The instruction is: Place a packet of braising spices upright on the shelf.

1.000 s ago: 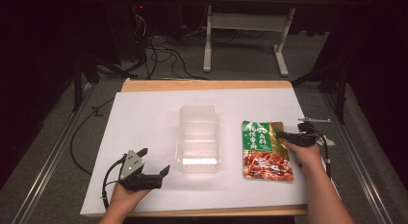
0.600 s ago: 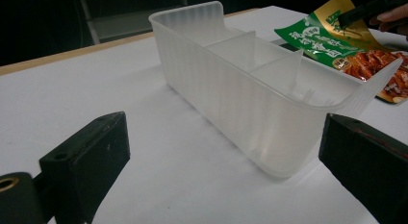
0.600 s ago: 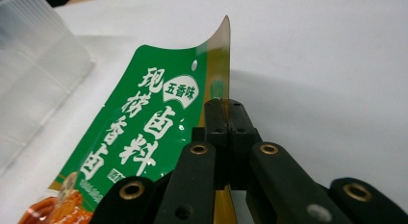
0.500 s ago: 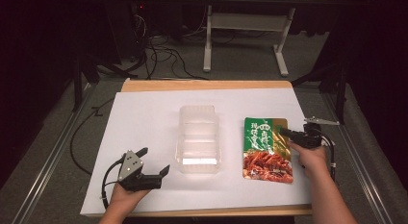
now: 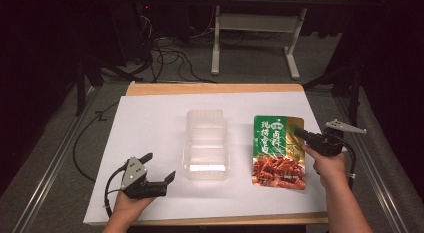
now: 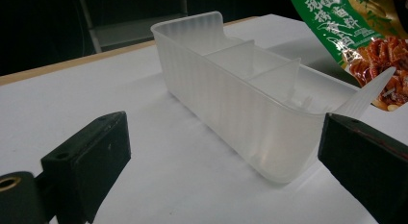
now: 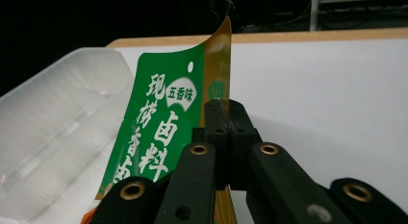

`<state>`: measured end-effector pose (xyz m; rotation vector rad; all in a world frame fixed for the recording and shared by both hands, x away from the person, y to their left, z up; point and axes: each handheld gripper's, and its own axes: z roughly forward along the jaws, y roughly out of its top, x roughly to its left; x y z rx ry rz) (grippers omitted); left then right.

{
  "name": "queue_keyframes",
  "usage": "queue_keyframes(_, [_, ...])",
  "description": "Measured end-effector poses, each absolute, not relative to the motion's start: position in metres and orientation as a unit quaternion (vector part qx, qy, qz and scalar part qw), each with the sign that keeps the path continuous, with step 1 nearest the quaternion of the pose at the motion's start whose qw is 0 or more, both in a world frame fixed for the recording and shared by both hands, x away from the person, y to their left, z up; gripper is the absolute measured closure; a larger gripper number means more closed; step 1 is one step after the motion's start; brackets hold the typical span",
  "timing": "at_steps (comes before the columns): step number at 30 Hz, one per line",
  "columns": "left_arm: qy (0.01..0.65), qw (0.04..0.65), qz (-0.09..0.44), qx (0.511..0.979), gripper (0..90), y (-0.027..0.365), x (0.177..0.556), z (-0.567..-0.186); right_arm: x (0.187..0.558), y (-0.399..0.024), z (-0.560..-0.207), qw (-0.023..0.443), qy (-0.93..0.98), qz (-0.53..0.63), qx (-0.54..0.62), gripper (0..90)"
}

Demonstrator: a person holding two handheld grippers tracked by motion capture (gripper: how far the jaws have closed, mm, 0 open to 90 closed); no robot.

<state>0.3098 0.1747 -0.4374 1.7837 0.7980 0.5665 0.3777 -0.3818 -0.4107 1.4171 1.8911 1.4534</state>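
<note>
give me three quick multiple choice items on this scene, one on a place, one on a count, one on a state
1. Where does the seasoning packet lie relative to the clear tray in the high view?
A. to its right
B. to its left
C. inside it

2. How many compartments does the clear tray have?
A. one
B. three
C. six

3. How is the right tool?
A. wide open
B. shut on the tray
C. shut on the packet's edge

A: the packet is right of the tray. B: two dividers show. C: its jaws pinch the packet's gold edge.

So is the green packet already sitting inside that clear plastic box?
No, in the high view the green packet lies to the right of the clear plastic box, with the right gripper pinching its edge.
</note>
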Motion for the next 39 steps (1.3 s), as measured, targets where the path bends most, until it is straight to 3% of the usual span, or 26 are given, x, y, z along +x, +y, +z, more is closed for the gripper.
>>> queue_keyframes(39, [0.335, 0.521, 0.235, 0.749, 5.4, 0.173, 0.311, -0.439, 0.336, -0.373, -0.350, 0.310, 0.611, 0.599, 0.415, 90.0])
